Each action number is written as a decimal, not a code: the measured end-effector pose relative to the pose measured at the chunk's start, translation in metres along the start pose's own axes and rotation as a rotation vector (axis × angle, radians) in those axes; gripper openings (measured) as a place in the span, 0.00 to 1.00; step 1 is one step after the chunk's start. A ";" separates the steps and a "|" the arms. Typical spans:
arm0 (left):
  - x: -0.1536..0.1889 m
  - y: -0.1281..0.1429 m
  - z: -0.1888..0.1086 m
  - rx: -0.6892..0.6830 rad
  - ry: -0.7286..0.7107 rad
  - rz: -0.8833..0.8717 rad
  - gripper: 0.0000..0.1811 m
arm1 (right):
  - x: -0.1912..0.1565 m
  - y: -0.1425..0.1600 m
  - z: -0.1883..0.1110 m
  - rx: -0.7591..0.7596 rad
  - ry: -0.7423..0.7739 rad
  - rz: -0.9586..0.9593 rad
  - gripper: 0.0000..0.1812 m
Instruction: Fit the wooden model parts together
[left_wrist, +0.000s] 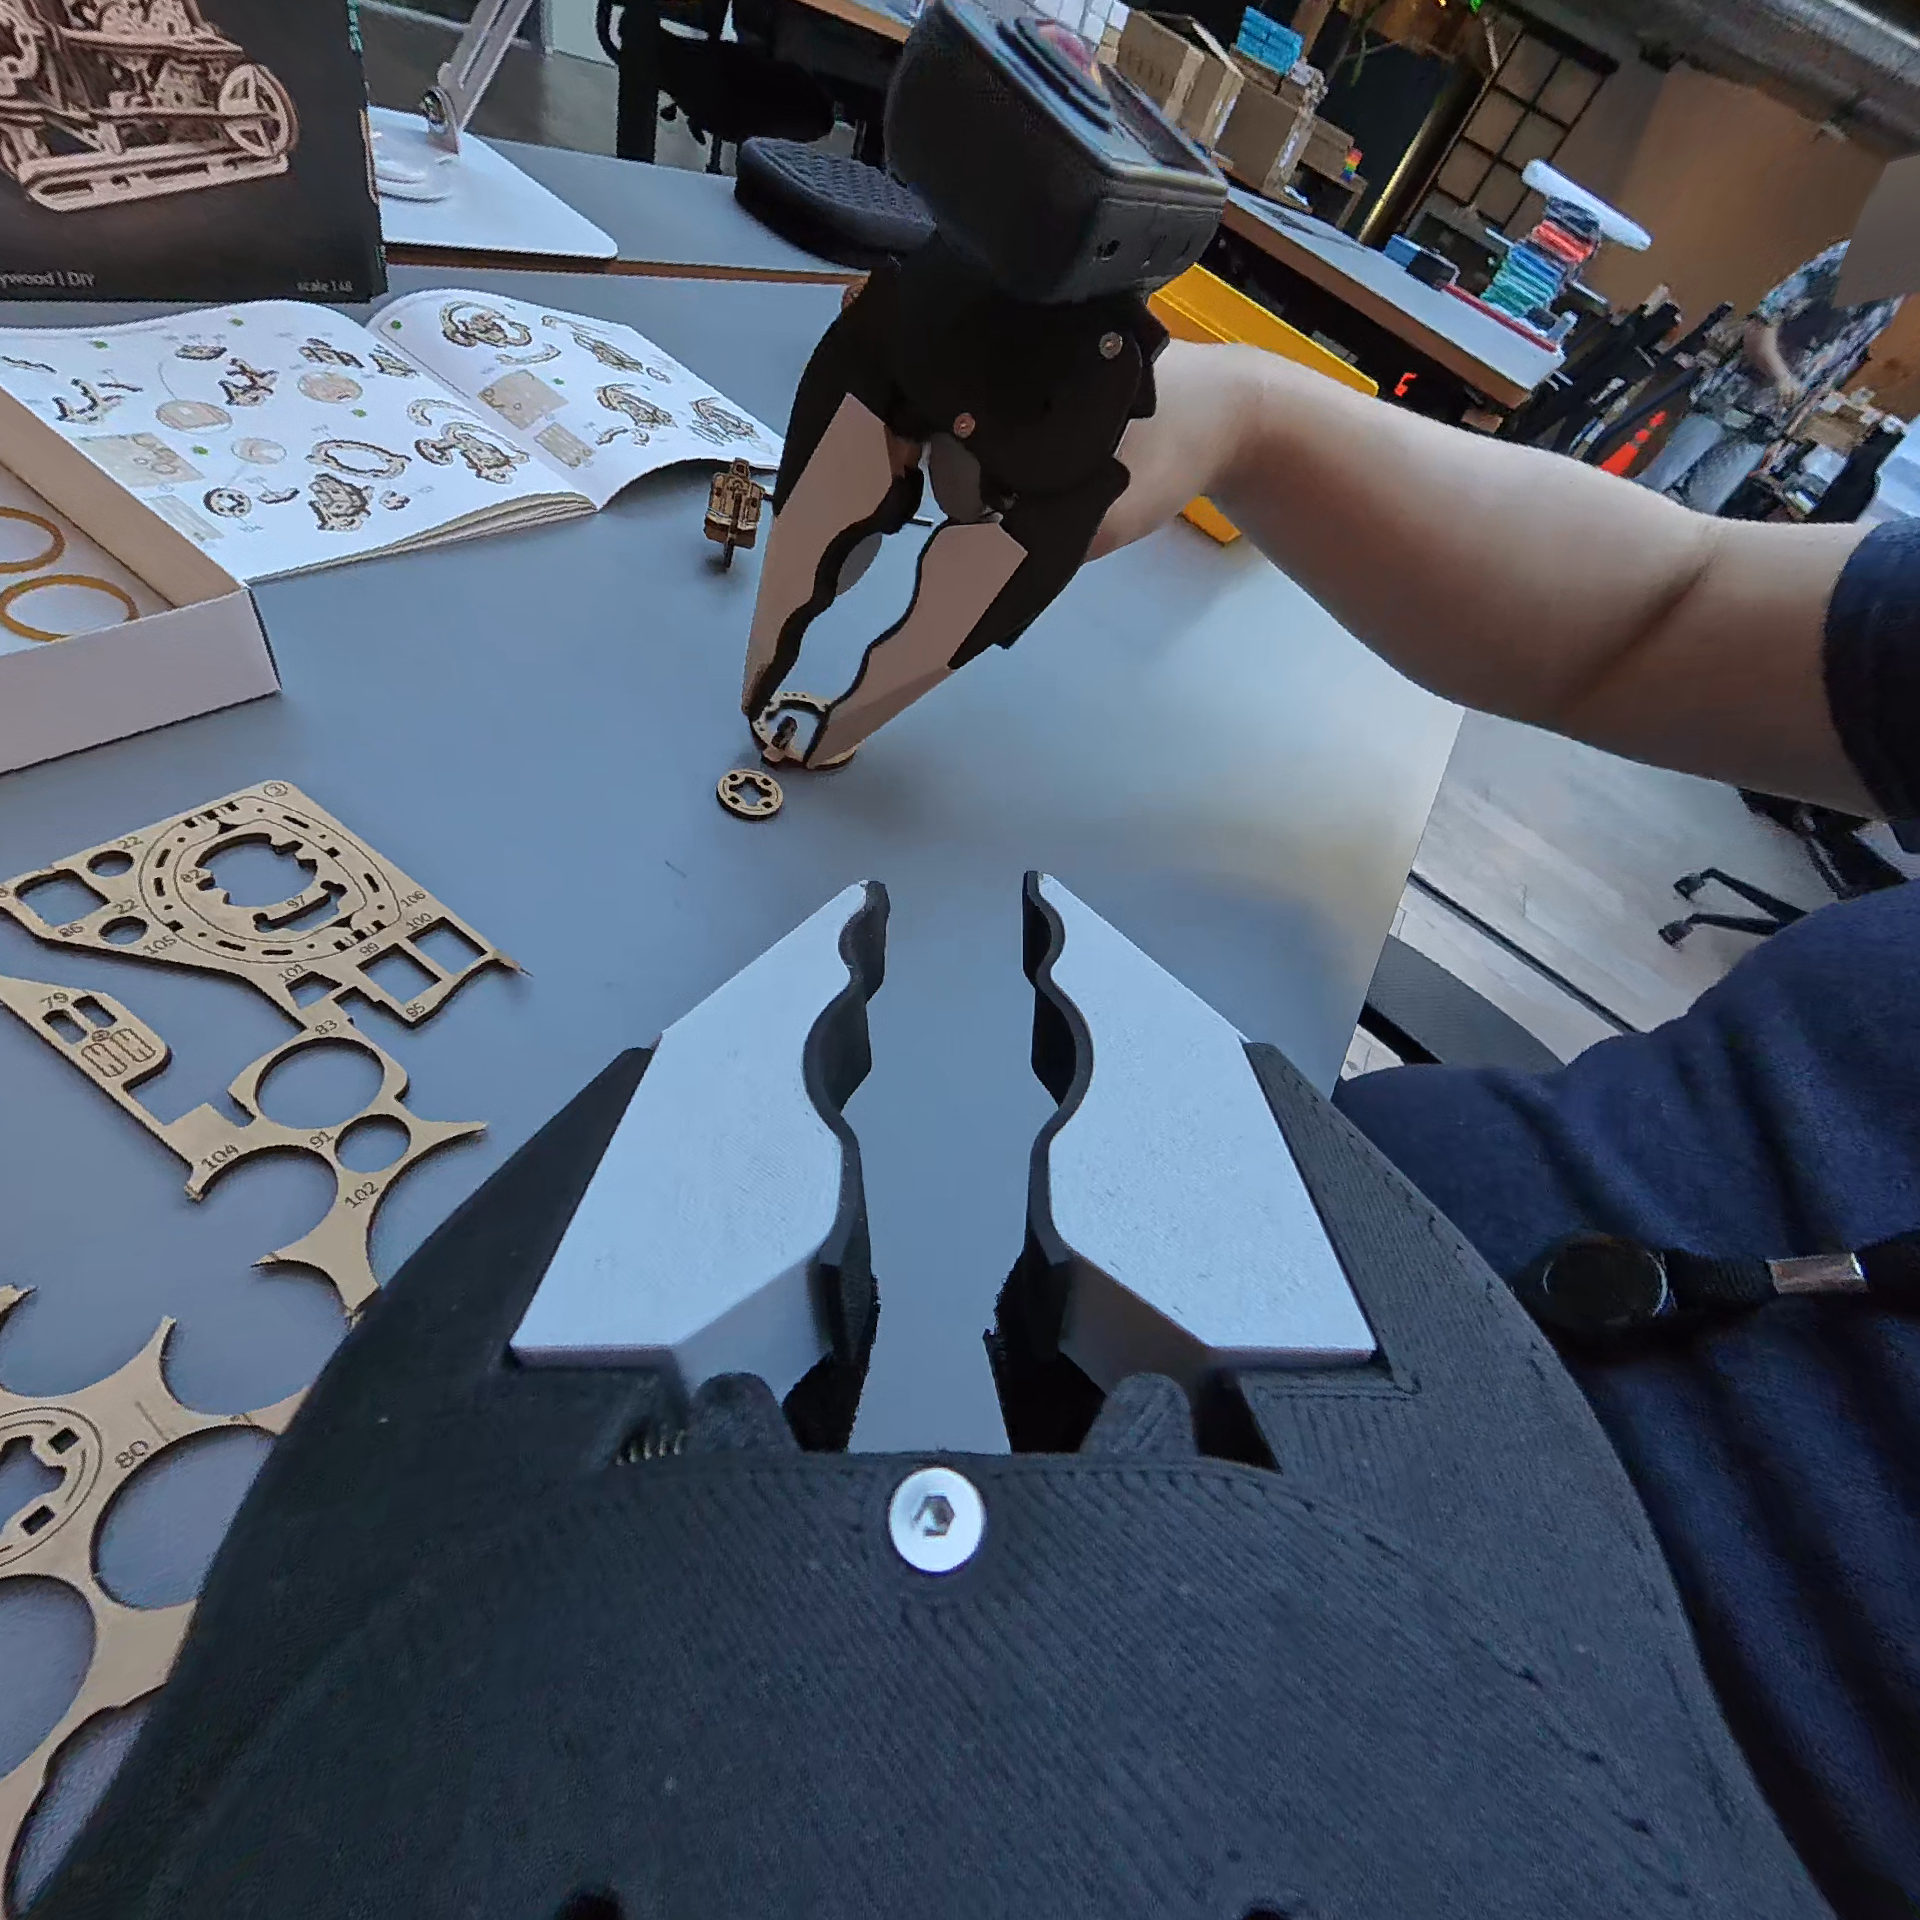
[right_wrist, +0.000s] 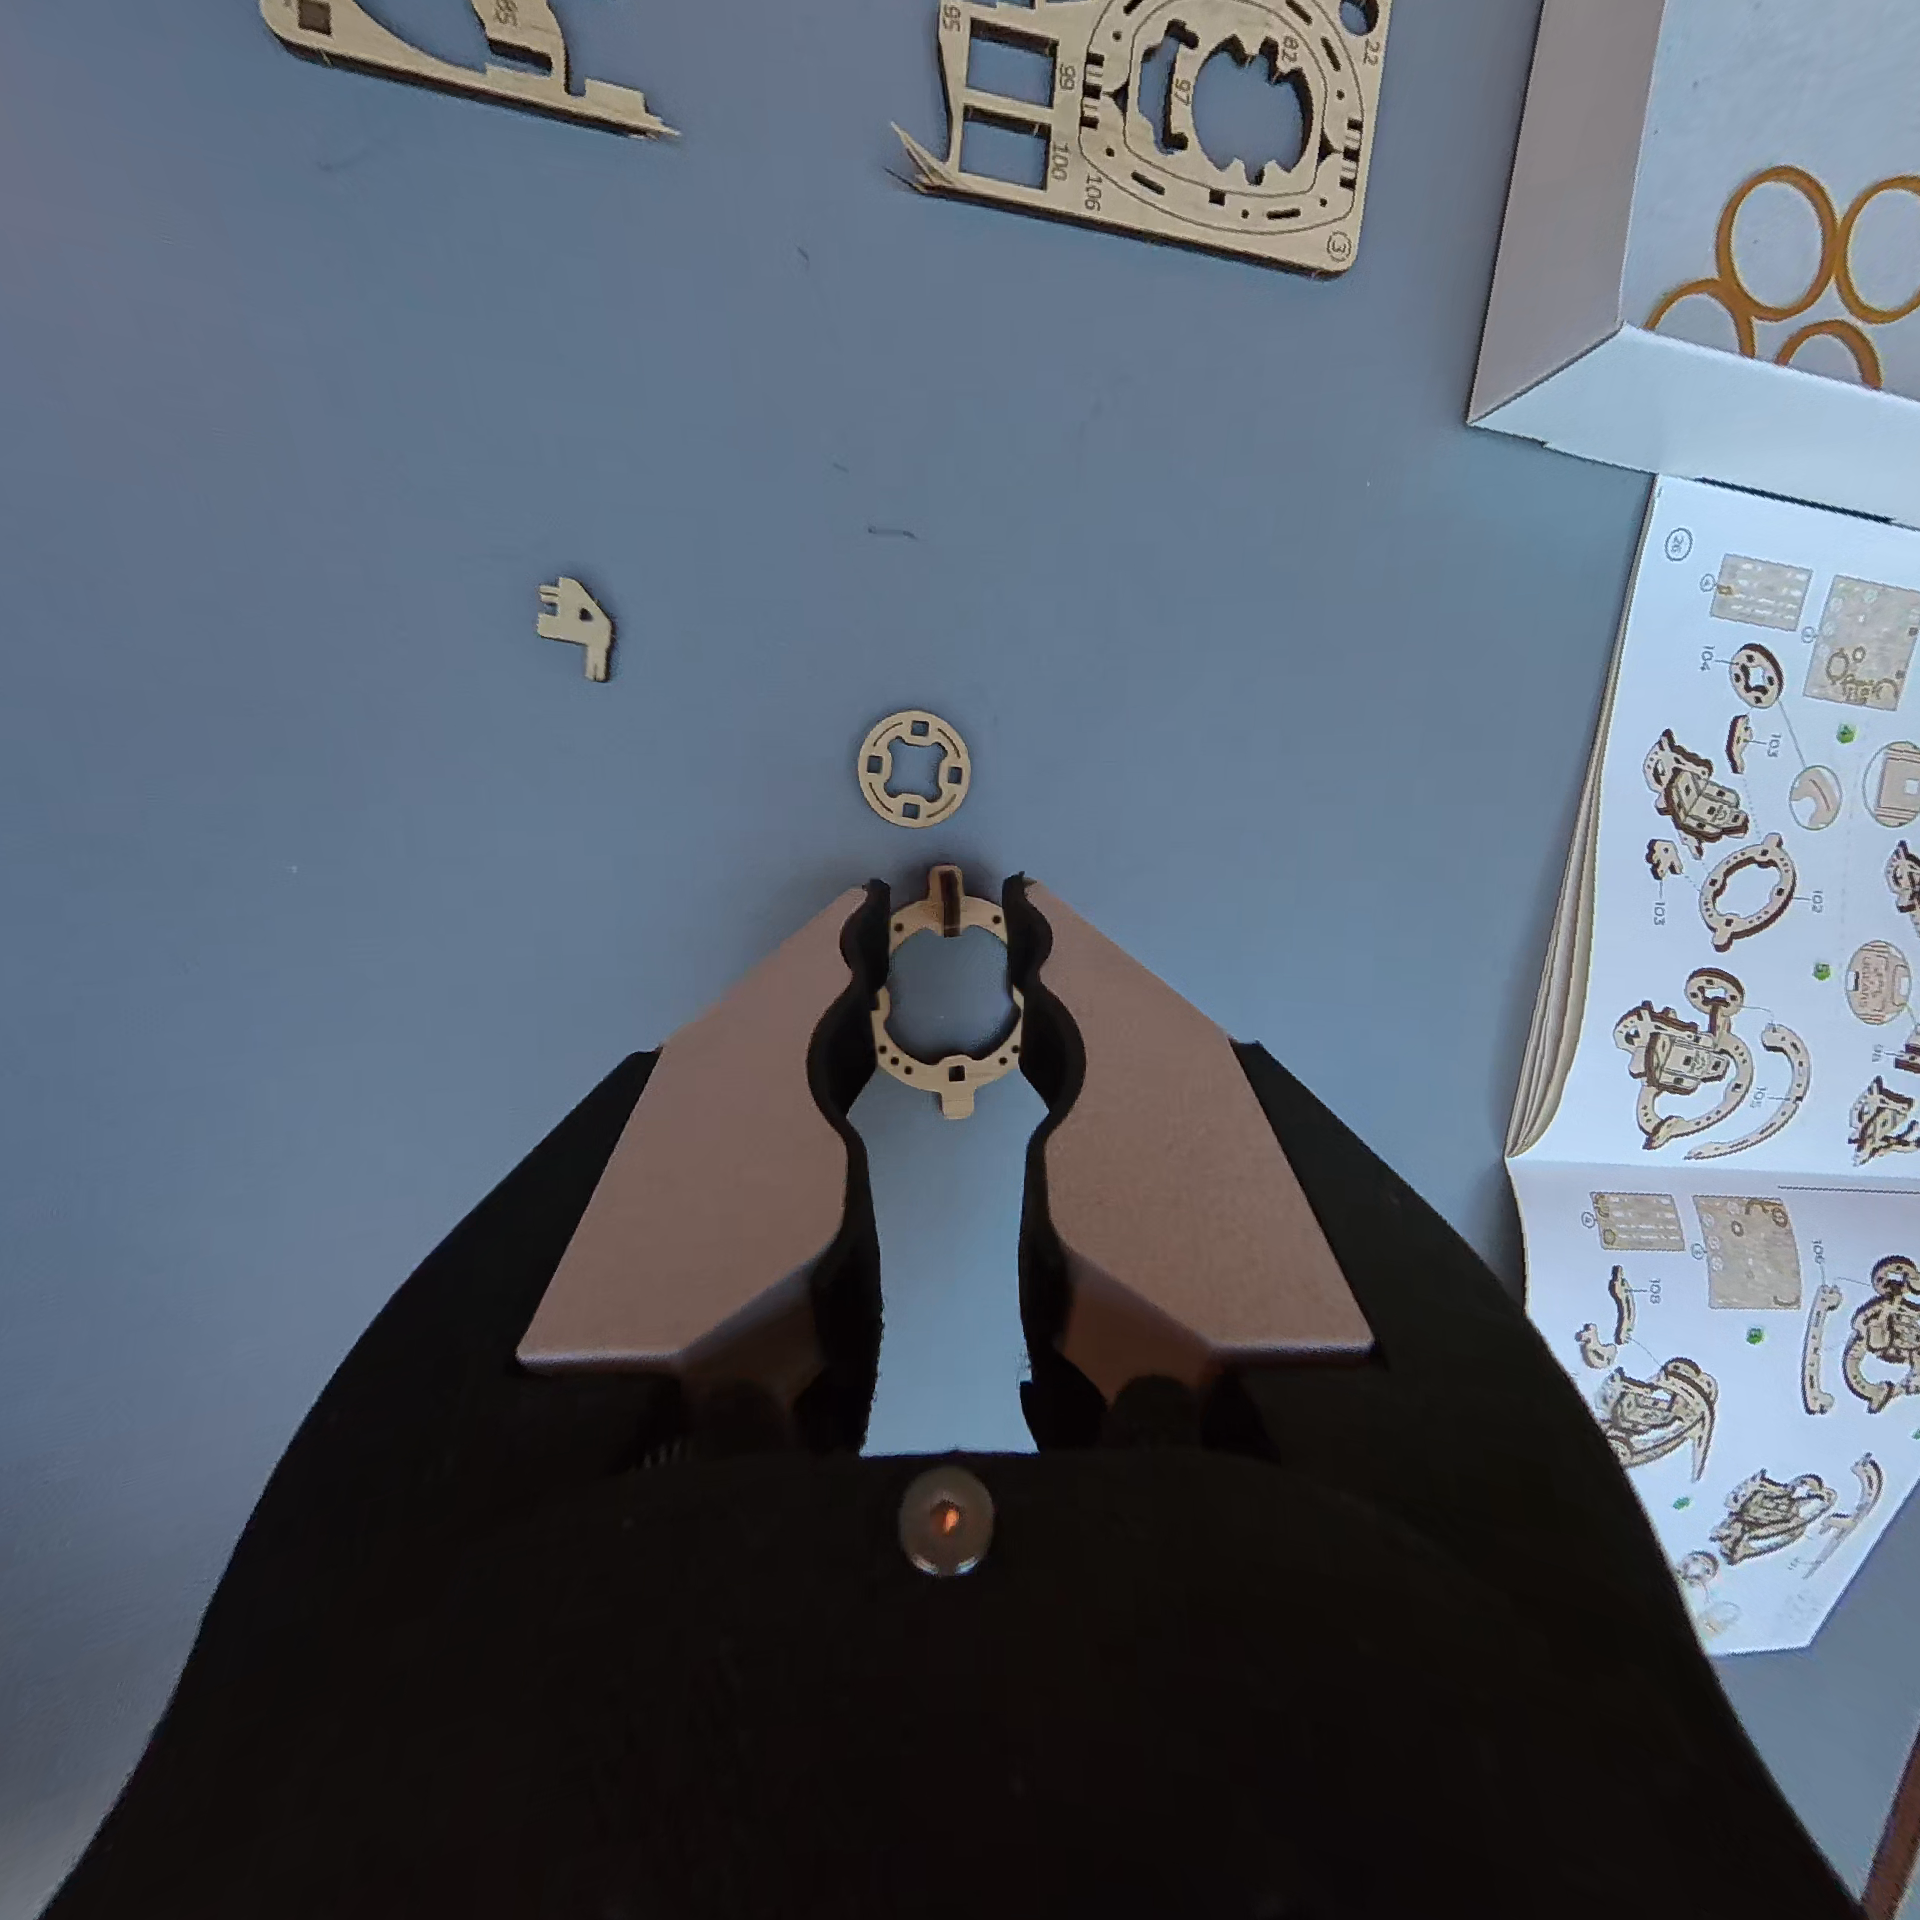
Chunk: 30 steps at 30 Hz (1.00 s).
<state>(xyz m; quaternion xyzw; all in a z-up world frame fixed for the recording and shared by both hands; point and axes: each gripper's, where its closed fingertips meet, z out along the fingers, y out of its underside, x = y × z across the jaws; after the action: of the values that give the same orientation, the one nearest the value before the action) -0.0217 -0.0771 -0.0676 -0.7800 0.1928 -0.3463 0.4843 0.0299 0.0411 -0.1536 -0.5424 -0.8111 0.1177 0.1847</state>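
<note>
One loose hooked piece (right_wrist: 578, 629), right-wrist-only.

Both sides of ring part (right_wrist: 948, 1003) hidden behind jaws. Fret sheet (right_wrist: 1164, 125) beyond ring cut by frame top. Booklet (right_wrist: 1745, 1039) clipped right of ring.

Black printed left gripper (left_wrist: 954, 899), grey wavy-edged fingers (left_wrist: 1164, 1132) — silver hex screw (left_wrist: 935, 1520), navy sleeve (left_wrist: 1870, 665)

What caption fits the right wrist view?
Right gripper grips a wooden ring part on the grey table, just short of a small flat disc.
</note>
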 end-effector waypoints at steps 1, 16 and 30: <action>0.000 -0.001 0.001 0.000 0.001 0.002 0.14 | -0.001 -0.002 -0.001 0.011 -0.005 0.002 0.12; 0.003 -0.008 -0.004 -0.006 -0.021 0.035 0.12 | -0.001 -0.005 -0.026 0.155 -0.108 0.084 0.12; 0.003 -0.007 0.001 -0.024 -0.023 0.054 0.11 | 0.001 0.001 -0.003 -0.079 -0.172 -0.013 0.07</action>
<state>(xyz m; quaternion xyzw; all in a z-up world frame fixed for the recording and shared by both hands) -0.0192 -0.0751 -0.0603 -0.7842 0.2125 -0.3218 0.4860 0.0317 0.0422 -0.1510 -0.5321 -0.8313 0.1306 0.0939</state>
